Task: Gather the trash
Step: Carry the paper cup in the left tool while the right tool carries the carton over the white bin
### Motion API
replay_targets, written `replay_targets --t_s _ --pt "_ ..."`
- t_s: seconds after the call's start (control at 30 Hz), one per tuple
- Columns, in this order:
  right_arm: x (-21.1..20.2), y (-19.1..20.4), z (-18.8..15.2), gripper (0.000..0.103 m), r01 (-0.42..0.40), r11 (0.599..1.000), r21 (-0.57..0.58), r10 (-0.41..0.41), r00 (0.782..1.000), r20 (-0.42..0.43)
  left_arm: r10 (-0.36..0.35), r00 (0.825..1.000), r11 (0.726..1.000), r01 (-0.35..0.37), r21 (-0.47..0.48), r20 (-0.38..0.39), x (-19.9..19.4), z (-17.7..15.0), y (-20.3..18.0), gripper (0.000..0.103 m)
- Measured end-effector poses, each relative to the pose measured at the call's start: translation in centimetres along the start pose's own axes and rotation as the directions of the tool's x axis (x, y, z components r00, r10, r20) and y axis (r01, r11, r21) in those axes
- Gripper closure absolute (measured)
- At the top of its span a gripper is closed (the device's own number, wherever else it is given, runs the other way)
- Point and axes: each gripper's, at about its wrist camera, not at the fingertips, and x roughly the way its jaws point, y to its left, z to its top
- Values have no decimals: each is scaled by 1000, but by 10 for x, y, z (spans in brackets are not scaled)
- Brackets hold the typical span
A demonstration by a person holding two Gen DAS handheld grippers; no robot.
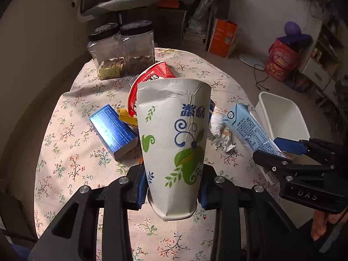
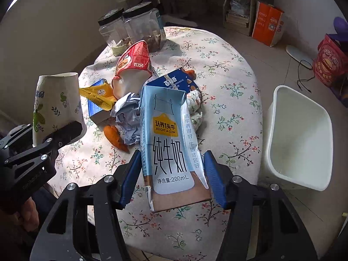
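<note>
The left tool (image 1: 171,192) grips a crushed paper cup (image 1: 174,143) near its base, the blue pads pressed on both sides, the cup lifted clear of the desk (image 1: 71,165) with its dented mouth pointing away. The right tool (image 2: 173,178) clamps a light-blue 200 mL milk carton (image 2: 167,143) across its lower body, also off the cloth.

The left wrist view shows the cup's printed front and, at 3 o'clock, the right tool from the side with the carton's barcode end poking below it. It alone gives the blue box (image 1: 113,130) at 9 o'clock full-face. A crumpled white tissue (image 1: 218,128) lies between cup and carton.

The right wrist view shows what the cup hides there: a crumpled blue-grey paper ball (image 2: 128,117), orange peel (image 2: 114,138), a yellow sachet (image 2: 97,94) and a dark-blue snack box (image 2: 174,82), all heaped at 11 to 12 o'clock behind the carton. The red instant-noodle bowl (image 2: 132,65) lies on its side, its pale inside visible only here. The left tool and cup appear at 9 o'clock.

Both views show two black-lidded clear jars (image 1: 124,50) at the far desk edge and the white bin (image 2: 302,139) on the floor at 3 o'clock, beside the desk.
</note>
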Motion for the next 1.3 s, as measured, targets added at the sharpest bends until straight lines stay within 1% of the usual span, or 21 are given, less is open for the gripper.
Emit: replay_targets --t_s 0.13,0.2,0.27,0.33,0.43,0.47,0.53,0.57,0.67,0.77,0.9,0.97,1.03,1.07,1.13,1.23,1.3 --pt "-21 -31 3 48 -1 995 98 -6 998 65 -41 999 999 41 10 13 4 12 -29 67" --pt "-28 -45 2 48 11 990 140 -24 996 86 -78 997 997 78 -5 8 10 20 -42 67" --pt "-35 -59 2 48 31 984 176 -51 993 108 -98 995 995 98 -9 10 17 27 -56 67" --pt "-44 -73 2 48 55 977 207 -84 988 131 -112 994 994 113 -4 11 26 35 -75 67" --pt "-57 -95 4 48 81 962 261 -126 979 159 -158 987 988 157 -4 -7 41 44 -100 67" --pt "-61 -103 2 48 102 954 282 -153 975 163 -168 986 986 168 1 -9 45 47 -111 67" --pt "-67 -119 0 48 177 935 309 -235 958 162 -196 981 981 196 10 -13 53 53 -128 67" --pt "-70 -127 0 48 196 926 324 -258 953 160 -213 977 977 213 16 -16 57 57 -136 67" --pt "-76 -150 -5 48 204 905 373 -281 946 164 -273 962 961 274 45 -27 67 67 -162 66" --pt "-80 -173 -10 48 232 882 410 -315 937 148 -325 945 942 328 72 -46 81 73 -189 66" --pt "-80 -206 -15 47 209 846 491 -310 942 132 -389 915 916 397 64 -103 106 74 -216 66" --pt "-72 -222 -16 47 198 825 529 -297 949 108 -417 898 902 428 56 -137 119 72 -228 65" --pt "-62 -234 -18 47 169 803 571 -263 961 85 -436 883 890 451 59 -175 132 71 -239 65" --pt "-58 -239 -20 47 166 794 585 -257 963 77 -438 879 887 456 67 -189 138 70 -245 65" --pt "-53 -241 -21 47 183 783 595 -268 962 58 -429 877 888 454 80 -214 148 68 -254 65" --pt "-49 -247 -24 47 190 773 606 -276 960 50 -444 860 880 472 58 -251 161 67 -258 64" --pt "-45 -250 -24 47 191 770 609 -270 962 39 -436 861 883 465 58 -262 168 65 -260 63"
